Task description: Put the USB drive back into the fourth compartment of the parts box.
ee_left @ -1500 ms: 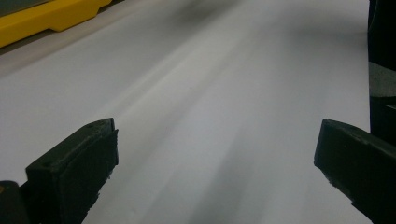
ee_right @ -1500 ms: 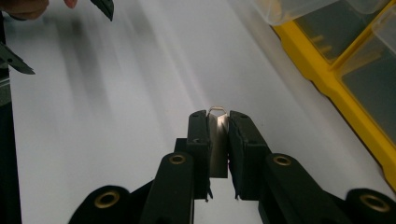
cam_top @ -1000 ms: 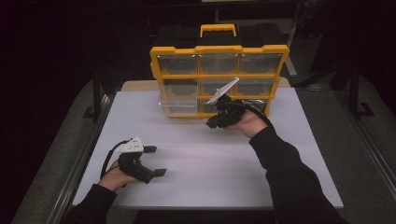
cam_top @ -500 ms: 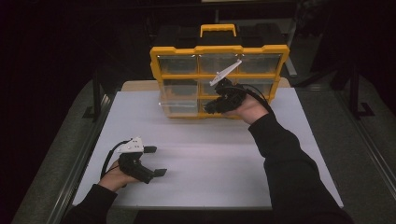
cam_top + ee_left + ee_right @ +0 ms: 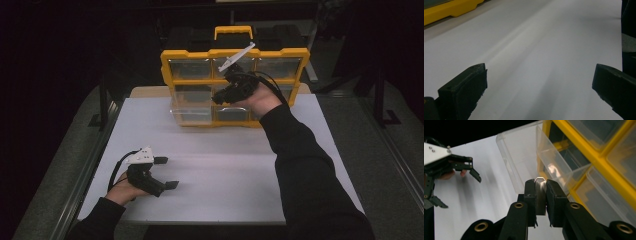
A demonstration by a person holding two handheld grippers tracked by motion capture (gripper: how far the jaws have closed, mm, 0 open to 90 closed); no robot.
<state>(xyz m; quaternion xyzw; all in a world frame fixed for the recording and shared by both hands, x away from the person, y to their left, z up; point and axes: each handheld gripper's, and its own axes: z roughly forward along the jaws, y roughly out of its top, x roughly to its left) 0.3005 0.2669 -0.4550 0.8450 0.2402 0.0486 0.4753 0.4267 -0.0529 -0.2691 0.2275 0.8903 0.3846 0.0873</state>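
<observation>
Two jaws on maybe drawer handle point(image 5: 540, 185)

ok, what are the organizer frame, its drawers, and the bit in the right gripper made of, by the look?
Organizer frame: opaque yellow plastic, by its moulded edges and dull sheen. Drawers: clear hard plastic; you see through the walls, and they glint. The piece in the right gripper: small, whitish, thin, with a folded top; plastic or metal, hard to tell.

right hand-held gripper point(image 5: 541, 185) pinches a white clip point(image 5: 540, 195) — beside clear drawers point(image 5: 554, 167).
</observation>
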